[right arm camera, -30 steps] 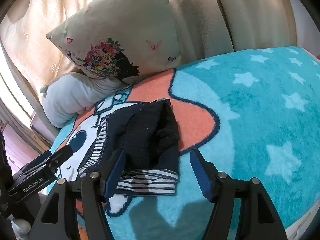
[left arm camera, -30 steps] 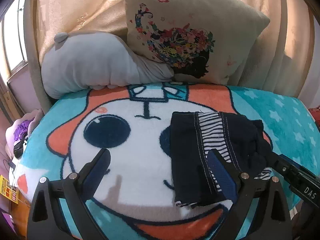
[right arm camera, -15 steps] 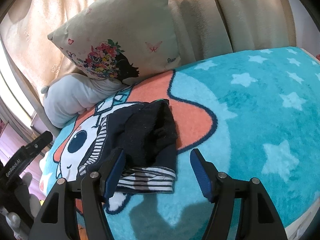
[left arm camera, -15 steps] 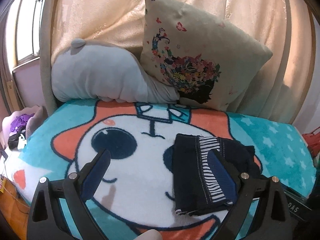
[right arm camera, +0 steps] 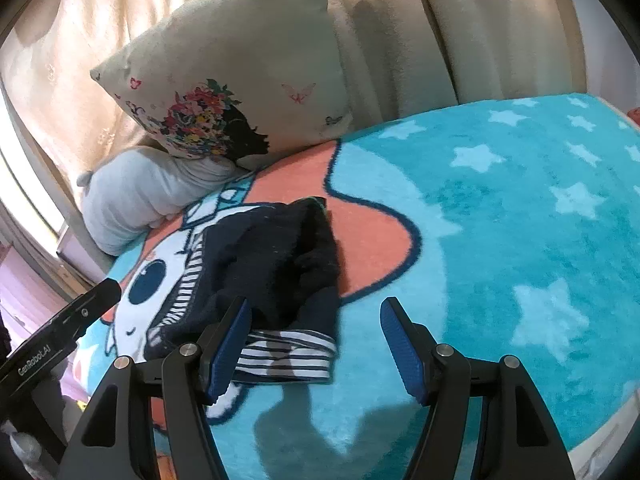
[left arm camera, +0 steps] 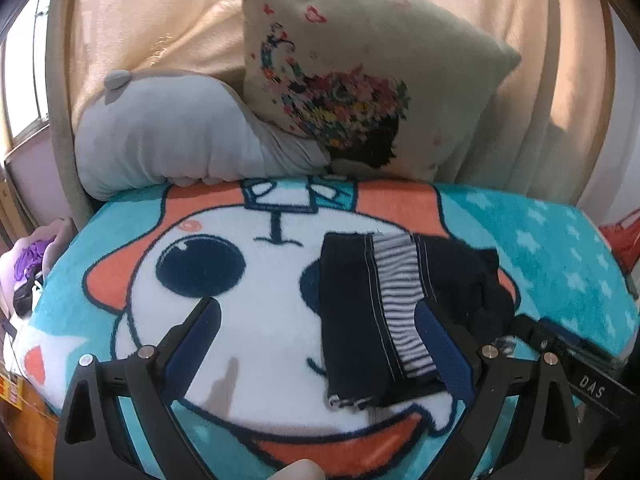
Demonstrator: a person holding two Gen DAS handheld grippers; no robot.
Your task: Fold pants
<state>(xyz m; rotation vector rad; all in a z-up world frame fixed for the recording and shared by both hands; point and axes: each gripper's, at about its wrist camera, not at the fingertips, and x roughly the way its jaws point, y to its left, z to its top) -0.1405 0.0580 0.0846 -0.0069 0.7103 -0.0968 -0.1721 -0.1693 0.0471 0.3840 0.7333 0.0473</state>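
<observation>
The dark navy pants (left arm camera: 360, 312) with a striped lining lie folded in a compact bundle on the cartoon blanket (left arm camera: 260, 280); they also show in the right wrist view (right arm camera: 272, 272). My left gripper (left arm camera: 316, 332) is open and empty, held above the blanket's near edge, its right finger over the bundle's striped part. My right gripper (right arm camera: 316, 332) is open and empty, just in front of the bundle's striped hem. The right gripper's body (left arm camera: 576, 356) shows at the right of the left wrist view. The left gripper's body (right arm camera: 56, 340) shows at the left of the right wrist view.
A floral cushion (left arm camera: 360, 80) and a grey plush pillow (left arm camera: 168, 140) lean against the curtained back (right arm camera: 460, 20). The blanket's teal starred part (right arm camera: 520, 240) stretches right. Clutter (left arm camera: 28, 272) lies off the left edge.
The left wrist view has dropped back closer to the blanket after rising half a second ago. The right gripper barely moved. The pants lie as before.
</observation>
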